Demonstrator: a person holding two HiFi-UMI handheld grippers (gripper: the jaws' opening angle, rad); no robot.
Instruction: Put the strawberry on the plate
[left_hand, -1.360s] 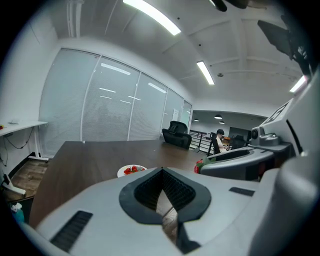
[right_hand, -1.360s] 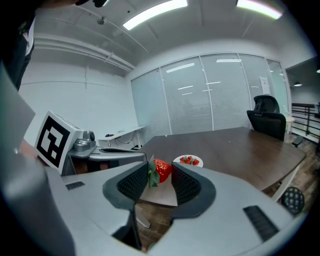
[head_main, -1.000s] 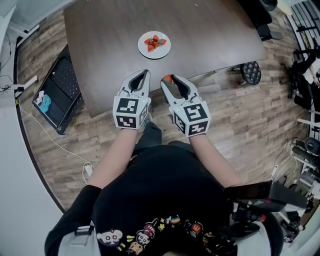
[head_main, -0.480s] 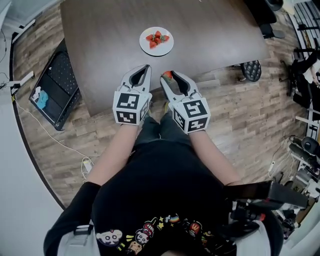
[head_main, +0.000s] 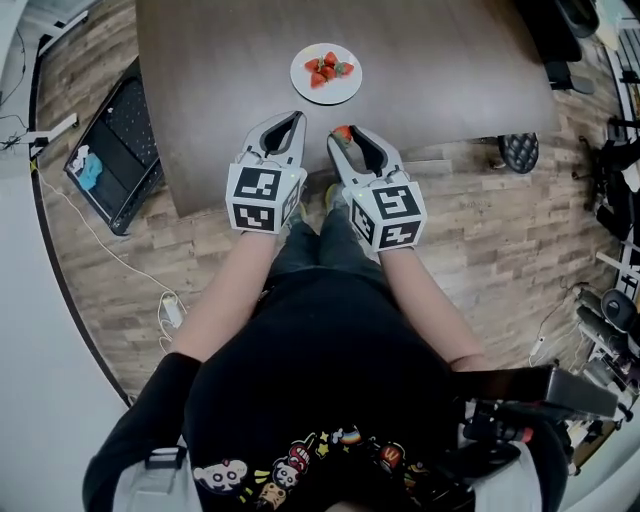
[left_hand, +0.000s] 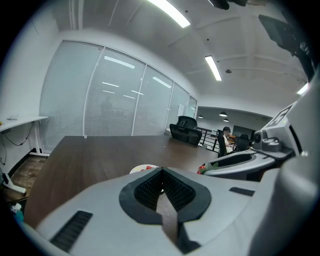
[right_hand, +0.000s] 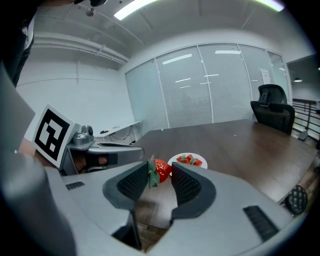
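The strawberry (right_hand: 161, 170) is off the tabletop (head_main: 430, 60), pinched between the tips of the right gripper (head_main: 342, 138); its fingers are drawn in narrow on the fruit's sides, and the green leaves lie against the finger on the left of the right gripper view. In the head view this gripper sits at the middle of the frame, over the near edge of the tabletop. The plate (head_main: 345, 92) lies above it, toward the upper centre, apart from the fingers. It already carries several other strawberries (head_main: 327, 69). The left gripper (head_main: 290, 120) is just beside the right one, to its left in the head view, with its fingers pressed together and nothing between them. As I judge it, the pick-up is done. What is left is to carry the fruit forward over the plate, bring it down beside the fruit already there, and part the fingers to let it go.
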